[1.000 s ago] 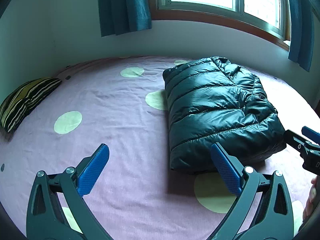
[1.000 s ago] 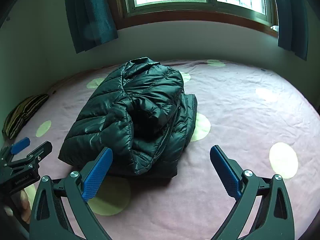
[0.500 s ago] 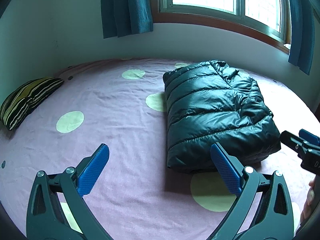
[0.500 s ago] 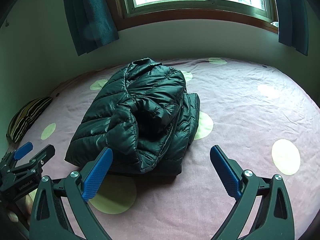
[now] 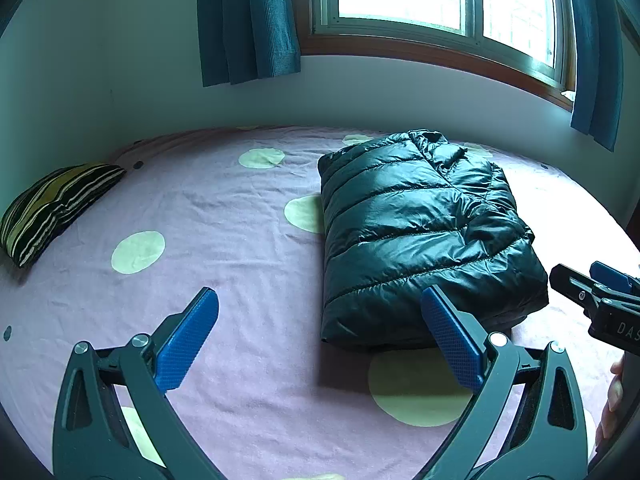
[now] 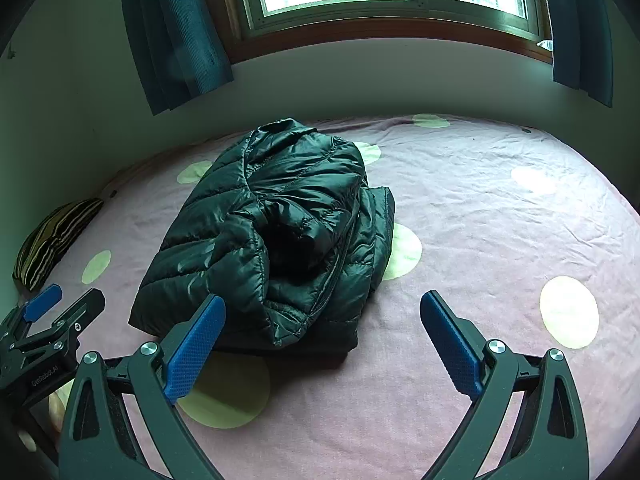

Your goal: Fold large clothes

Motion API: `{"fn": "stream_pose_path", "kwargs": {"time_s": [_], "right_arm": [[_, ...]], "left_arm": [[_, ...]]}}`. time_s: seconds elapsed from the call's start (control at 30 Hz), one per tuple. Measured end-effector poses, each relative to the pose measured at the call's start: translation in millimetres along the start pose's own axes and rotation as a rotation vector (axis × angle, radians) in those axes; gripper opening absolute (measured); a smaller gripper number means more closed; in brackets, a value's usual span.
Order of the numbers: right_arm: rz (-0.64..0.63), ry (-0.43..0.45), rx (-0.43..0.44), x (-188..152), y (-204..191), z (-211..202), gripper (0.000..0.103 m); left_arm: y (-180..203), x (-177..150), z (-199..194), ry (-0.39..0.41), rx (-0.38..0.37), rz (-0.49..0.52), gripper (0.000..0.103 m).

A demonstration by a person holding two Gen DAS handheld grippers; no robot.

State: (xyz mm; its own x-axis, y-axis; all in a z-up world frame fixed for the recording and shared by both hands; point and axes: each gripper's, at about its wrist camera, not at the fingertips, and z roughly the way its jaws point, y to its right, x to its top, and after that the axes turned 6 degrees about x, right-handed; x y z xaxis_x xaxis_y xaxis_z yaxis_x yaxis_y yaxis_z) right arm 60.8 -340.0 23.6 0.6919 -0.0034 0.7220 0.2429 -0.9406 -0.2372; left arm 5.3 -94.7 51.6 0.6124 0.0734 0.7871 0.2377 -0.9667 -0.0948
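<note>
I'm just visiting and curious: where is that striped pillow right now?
The striped pillow lies at the far left edge of the bed in both views, against the wall, well left of the folded dark puffer jacket.

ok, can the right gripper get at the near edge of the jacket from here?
Probably yes. The right gripper is open and empty, the folded jacket lies just ahead on the bedsheet, and nothing sits between them. The left gripper stays off to the side.
</note>
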Motion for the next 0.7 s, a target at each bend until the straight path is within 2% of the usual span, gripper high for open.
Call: {"fn": "stream_pose_path", "kwargs": {"time_s": [0.7], "right_arm": [[-0.005,-0.018,0.0,-3.2,-1.8,4.1,0.097]], "left_arm": [[1.2,-3.5,2.7,-0.009,-0.003,0.006,0.101]]}}
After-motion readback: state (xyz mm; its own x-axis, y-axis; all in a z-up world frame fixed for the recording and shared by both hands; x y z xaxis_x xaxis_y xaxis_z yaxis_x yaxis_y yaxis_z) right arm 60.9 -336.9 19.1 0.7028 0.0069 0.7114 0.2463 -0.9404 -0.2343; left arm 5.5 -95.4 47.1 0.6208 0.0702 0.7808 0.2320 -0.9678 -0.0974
